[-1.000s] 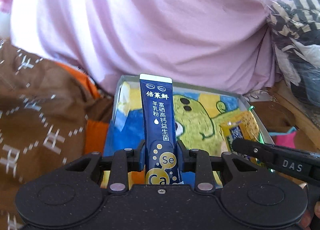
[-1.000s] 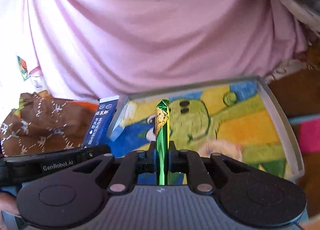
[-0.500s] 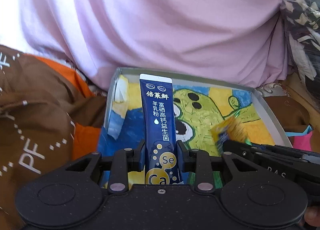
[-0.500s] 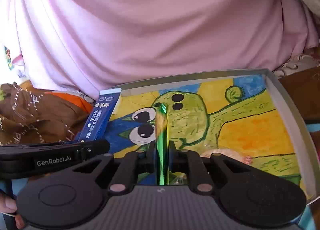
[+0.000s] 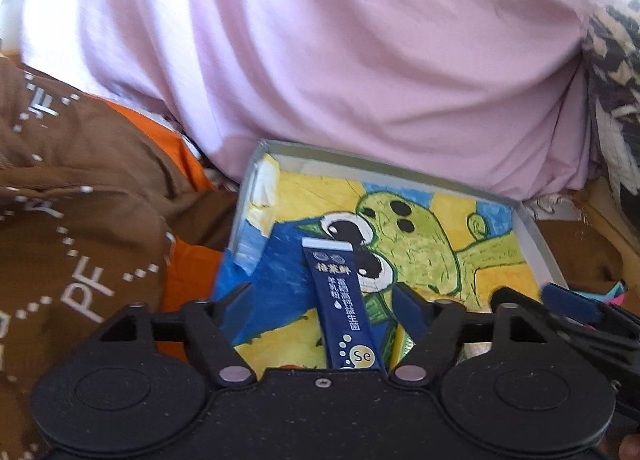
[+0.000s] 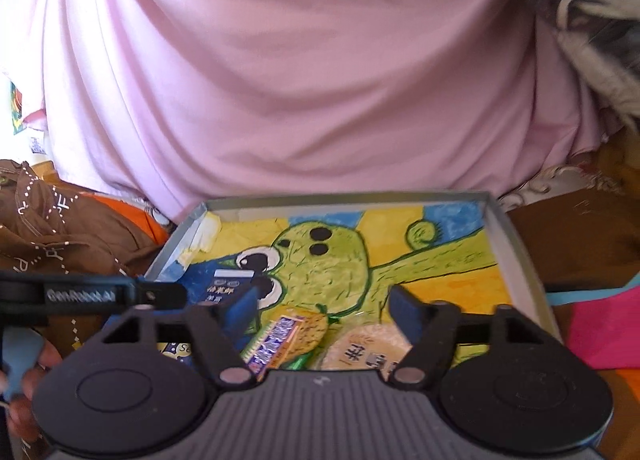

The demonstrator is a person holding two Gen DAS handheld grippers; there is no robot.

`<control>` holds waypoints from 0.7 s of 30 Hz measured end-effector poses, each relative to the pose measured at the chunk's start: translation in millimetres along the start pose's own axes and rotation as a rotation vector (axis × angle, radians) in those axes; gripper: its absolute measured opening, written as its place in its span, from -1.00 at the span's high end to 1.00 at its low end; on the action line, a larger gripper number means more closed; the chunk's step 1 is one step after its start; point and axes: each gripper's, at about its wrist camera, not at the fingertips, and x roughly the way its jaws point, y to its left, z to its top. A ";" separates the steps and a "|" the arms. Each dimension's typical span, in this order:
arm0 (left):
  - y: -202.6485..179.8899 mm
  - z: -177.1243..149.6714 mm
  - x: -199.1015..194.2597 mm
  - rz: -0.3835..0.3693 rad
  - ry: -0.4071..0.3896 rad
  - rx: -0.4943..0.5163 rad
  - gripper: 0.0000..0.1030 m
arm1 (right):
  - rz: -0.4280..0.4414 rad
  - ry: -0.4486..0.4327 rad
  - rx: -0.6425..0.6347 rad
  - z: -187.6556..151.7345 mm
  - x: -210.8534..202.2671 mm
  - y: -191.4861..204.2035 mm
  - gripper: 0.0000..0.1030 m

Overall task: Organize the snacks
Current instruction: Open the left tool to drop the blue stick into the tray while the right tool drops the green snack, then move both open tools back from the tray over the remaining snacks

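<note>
Left wrist view, left tongs [image 5: 326, 306] spread wide, blue sachet [image 5: 340, 300] loose between

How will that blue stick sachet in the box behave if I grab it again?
The blue stick sachet looks thin and flat, so probably light and somewhat floppy. Its glossy film may slip. Lying flat on the box floor, it won't roll.

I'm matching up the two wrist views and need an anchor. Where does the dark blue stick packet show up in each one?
Left wrist: the dark blue stick packet lies low in the centre, between the open fingers of the left hand-held gripper, inside the tray.
Right wrist: the packet sits lower left, its top end peeking past the left finger; the rest is hidden.
Shared landmark: the green cartoon creature painted on the tray floor.
</note>
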 end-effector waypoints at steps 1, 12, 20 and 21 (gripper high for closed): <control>0.5 -0.7 -5.9 0.006 -0.013 -0.001 -0.64 | -0.003 -0.012 -0.004 -0.8 -5.5 -1.0 -0.68; -3.0 -25.8 -85.3 0.014 -0.141 0.054 -0.92 | -0.038 -0.167 -0.078 -19.4 -83.5 4.8 -1.00; 1.1 -54.8 -142.1 0.005 -0.222 0.089 -0.98 | -0.026 -0.224 -0.138 -32.6 -130.9 22.4 -1.00; 1.9 -58.6 -149.6 0.004 -0.232 0.093 -0.98 | -0.020 -0.229 -0.140 -35.2 -137.0 24.9 -1.00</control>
